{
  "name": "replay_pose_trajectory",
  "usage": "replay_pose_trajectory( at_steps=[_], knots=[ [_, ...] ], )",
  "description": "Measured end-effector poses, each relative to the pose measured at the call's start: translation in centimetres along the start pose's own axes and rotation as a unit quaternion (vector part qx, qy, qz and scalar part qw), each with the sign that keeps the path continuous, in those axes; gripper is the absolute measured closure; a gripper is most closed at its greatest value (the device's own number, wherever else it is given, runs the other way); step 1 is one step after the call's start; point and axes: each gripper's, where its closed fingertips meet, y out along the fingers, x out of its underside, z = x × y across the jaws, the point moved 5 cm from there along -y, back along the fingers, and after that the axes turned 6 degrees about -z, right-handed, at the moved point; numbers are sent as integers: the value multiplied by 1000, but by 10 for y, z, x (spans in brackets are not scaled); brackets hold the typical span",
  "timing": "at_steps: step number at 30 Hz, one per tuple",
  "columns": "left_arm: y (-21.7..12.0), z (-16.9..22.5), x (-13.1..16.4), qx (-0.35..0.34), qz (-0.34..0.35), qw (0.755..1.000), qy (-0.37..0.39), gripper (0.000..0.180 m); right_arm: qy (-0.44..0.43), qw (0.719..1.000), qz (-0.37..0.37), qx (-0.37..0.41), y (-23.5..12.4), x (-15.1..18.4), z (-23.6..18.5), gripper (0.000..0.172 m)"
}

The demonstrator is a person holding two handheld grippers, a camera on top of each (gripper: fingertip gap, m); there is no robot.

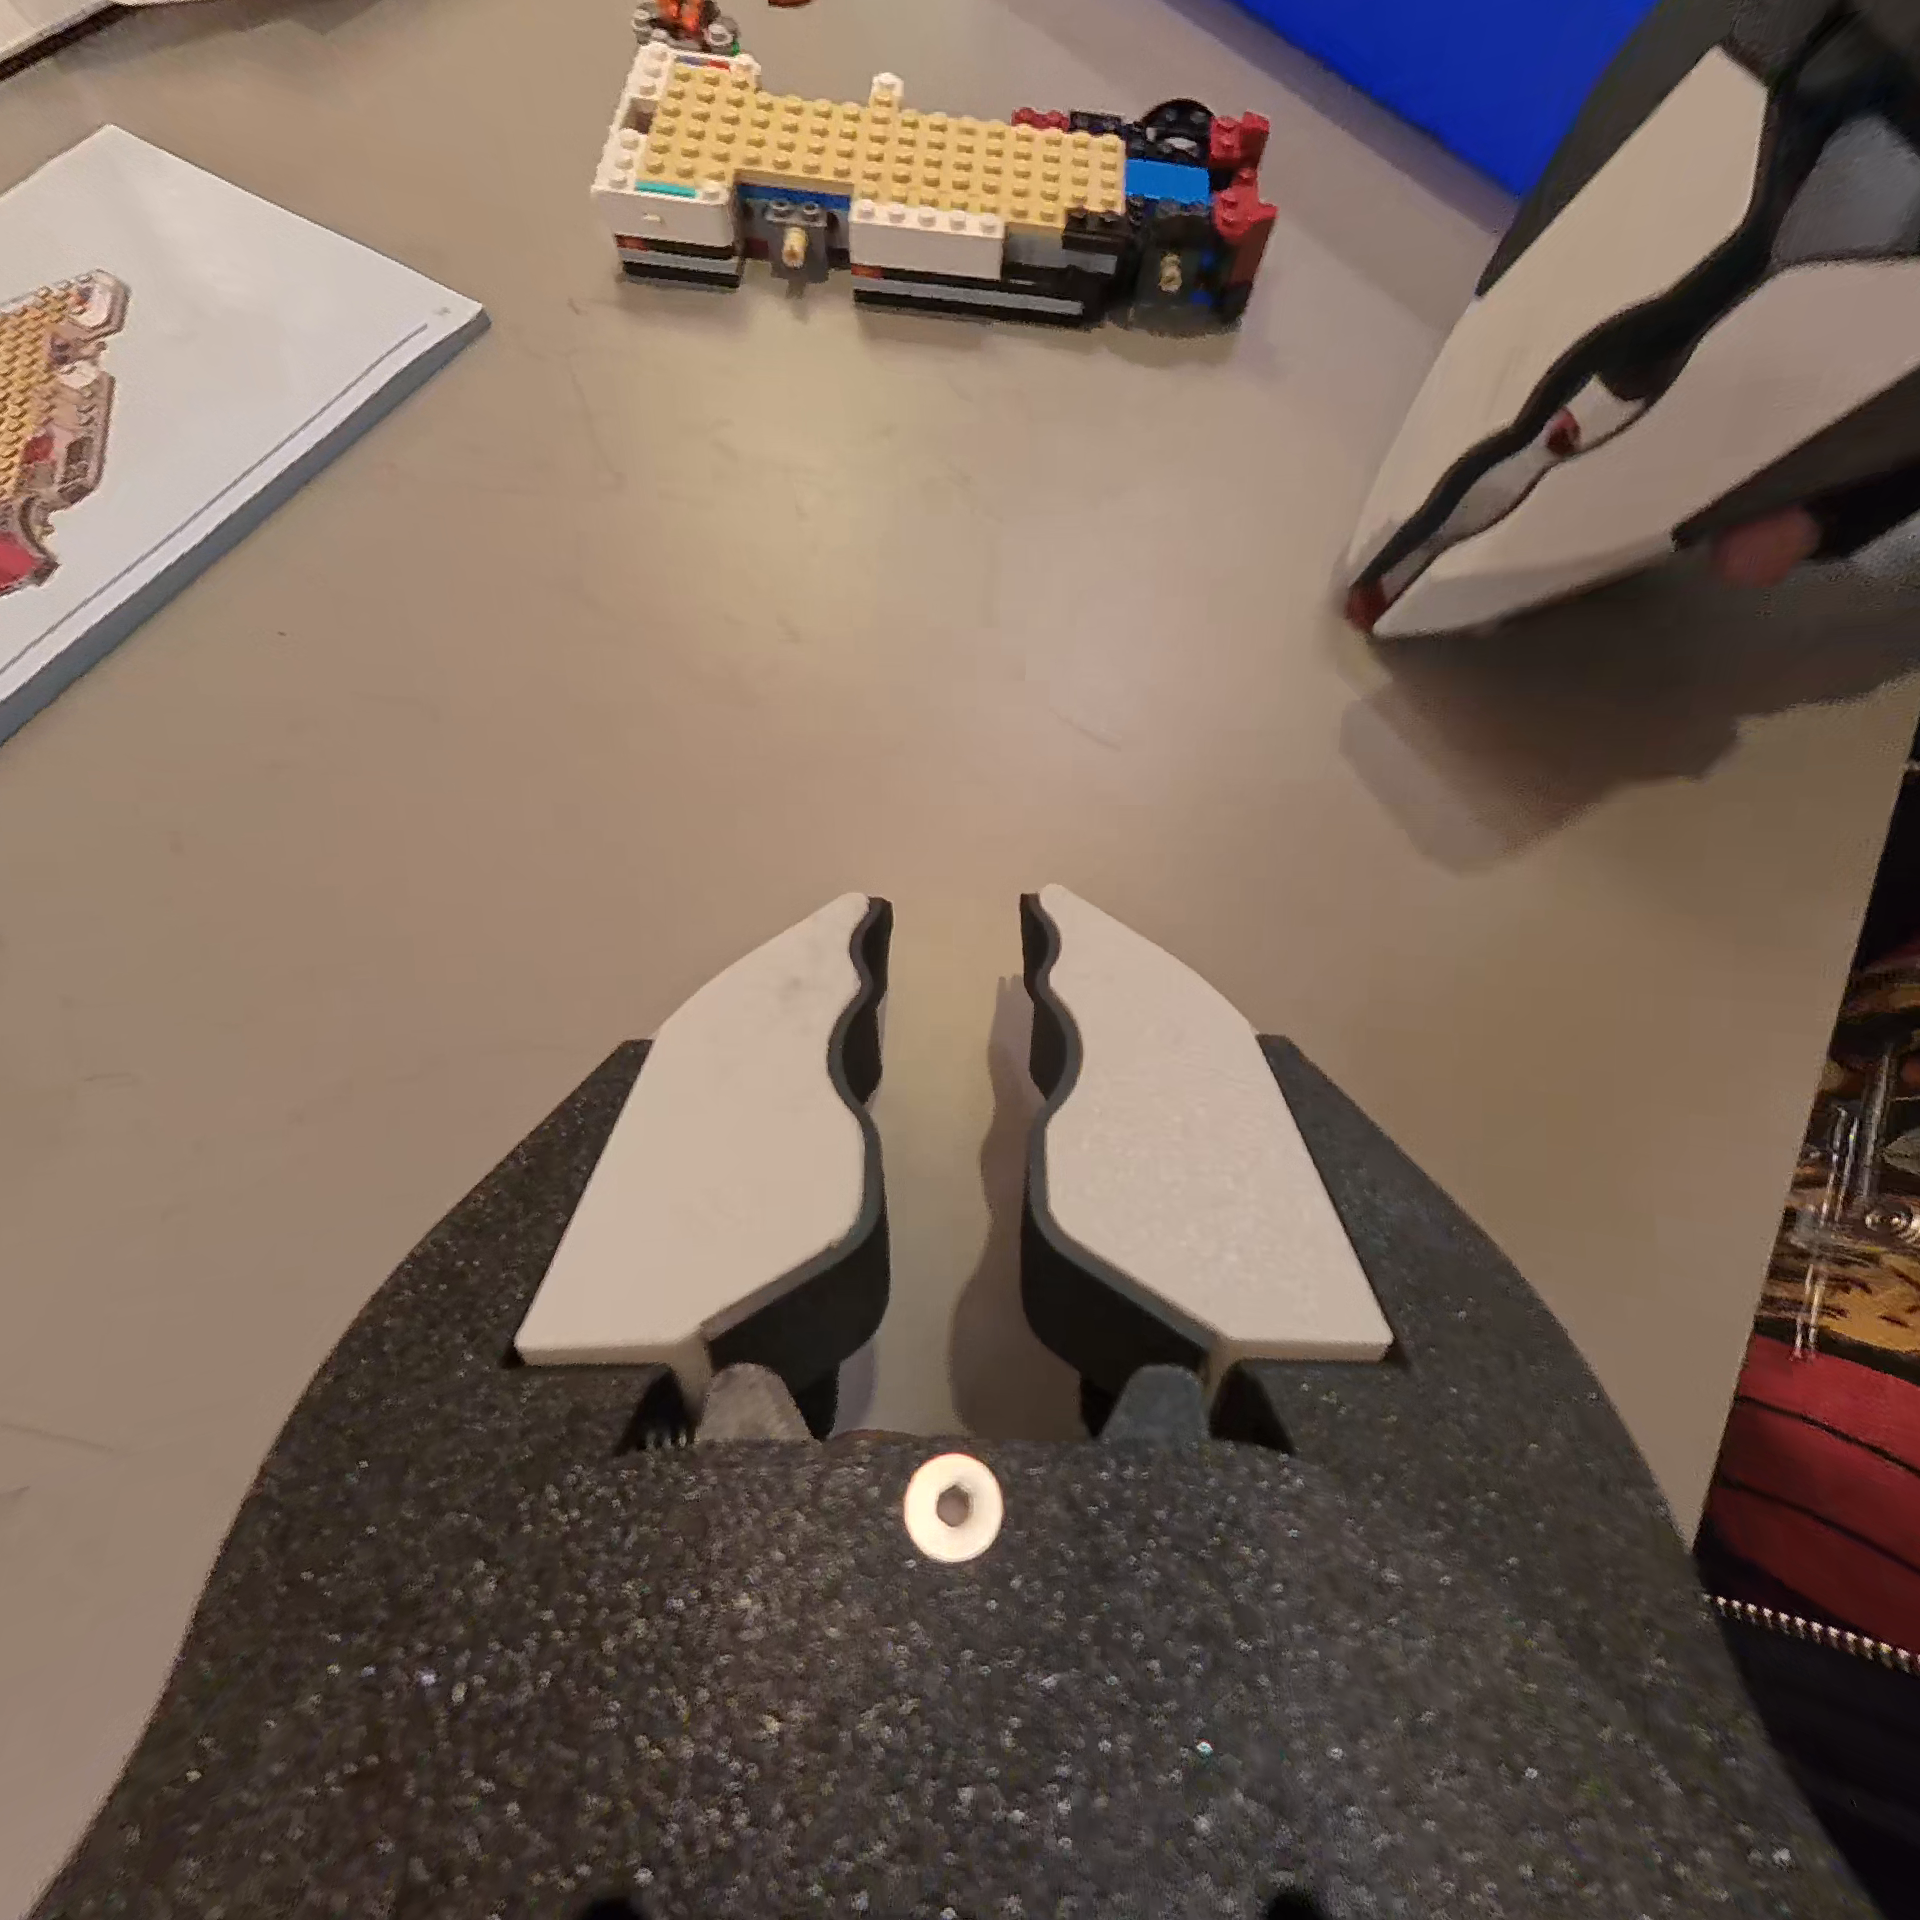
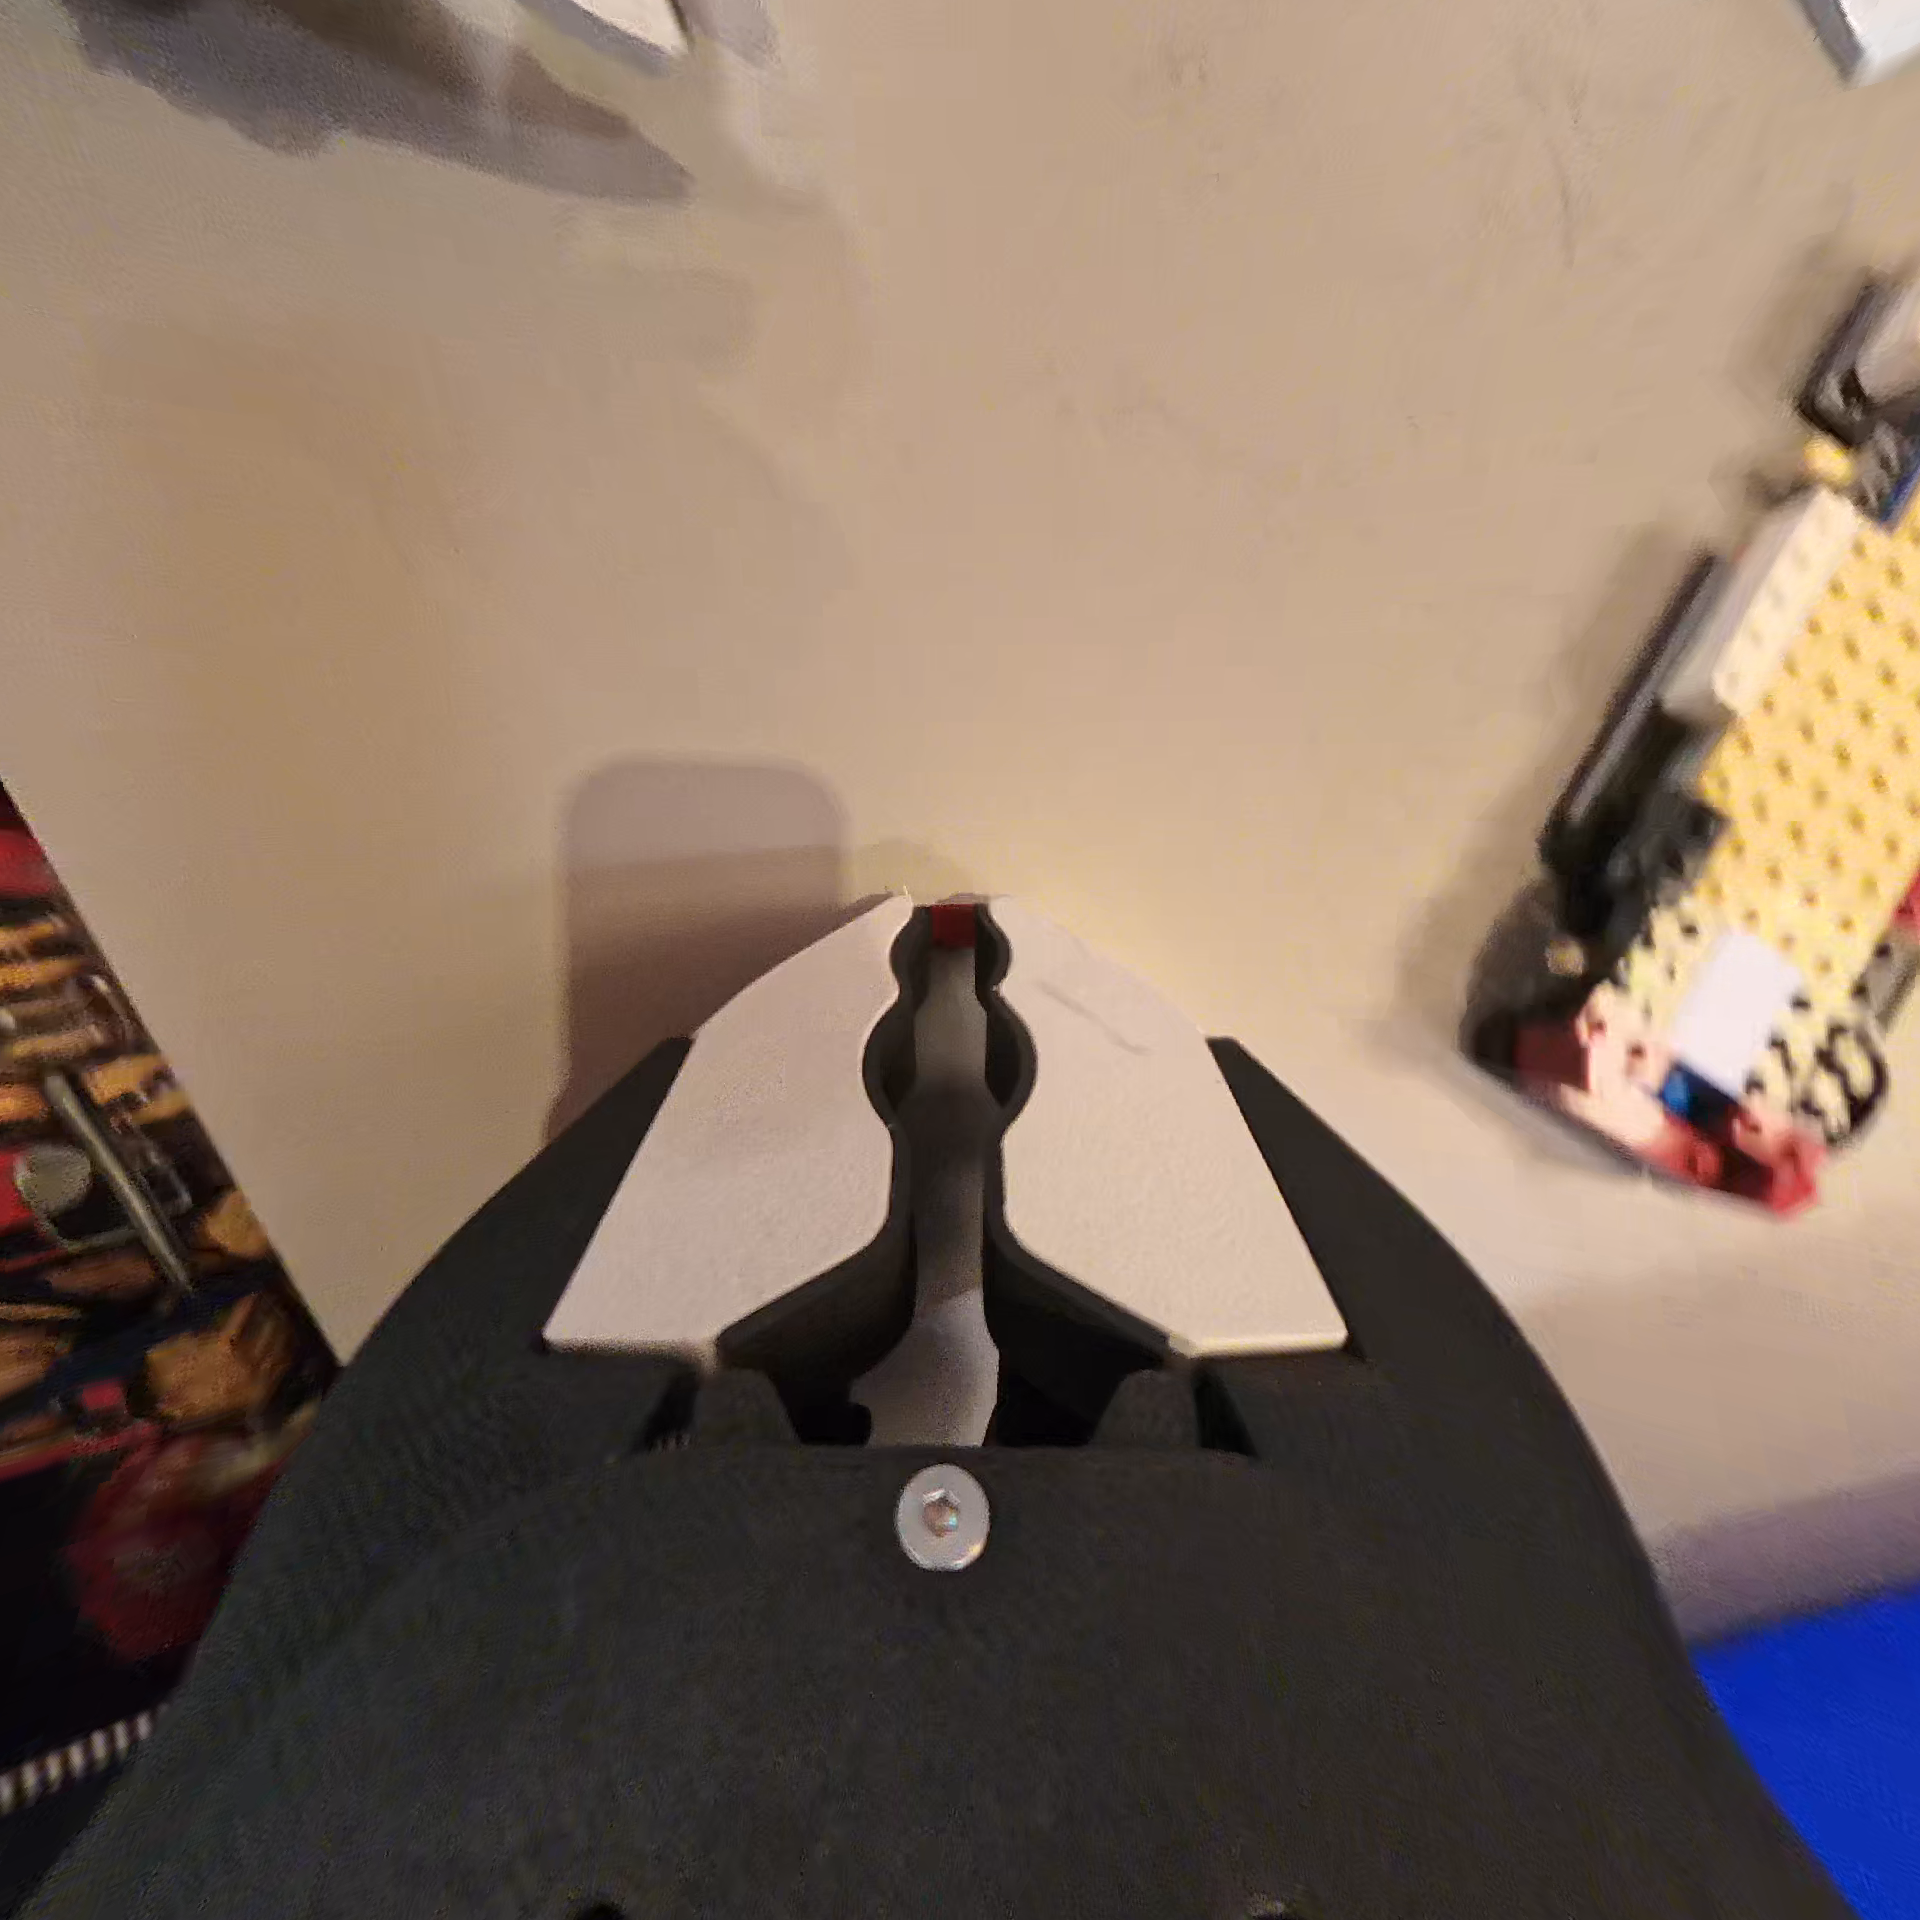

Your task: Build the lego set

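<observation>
- The table (image 1: 727, 644) looks smooth and matt, beige, with faint scuffs.
- The left gripper (image 1: 956, 914) has a rough, speckled black body, like grainy printed plastic; its fingers (image 1: 758, 1101) are matt pale-grey plates lined with dark, rubbery wavy pads.
- A shiny metal screw (image 2: 943, 1519) sits in the right gripper (image 2: 951, 925) body.
- A small glossy red plastic brick (image 2: 949, 923) is pinched at its tips.
- The brick model (image 1: 883, 187) is glossy studded plastic.
- The booklet (image 1: 208, 353) is smooth, lightly sheened paper.
</observation>
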Motion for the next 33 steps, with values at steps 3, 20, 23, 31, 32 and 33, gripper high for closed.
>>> replay_pose_trajectory(
  at_steps=[3,20,23,31,32,33],
  knots=[
    [-2,-12,-1,-14,3,1000,-23,156,-38,999,22,-15,19,-45,-13,164],
    [-9,-28,11,-4,-2,996,-86,156,35,996,74,38,-7,-39,2,146],
    [-8,-28,11,2,-6,996,-89,156,85,993,64,53,-32,16,15,144],
    [3,-27,13,0,-54,996,-66,156,115,991,43,54,-48,92,19,143],
    [4,-27,13,-4,-58,996,-64,156,117,991,43,54,-45,92,20,143],
    [5,-27,13,-7,-62,996,-62,156,118,990,48,53,-43,91,21,145]
  ],
)
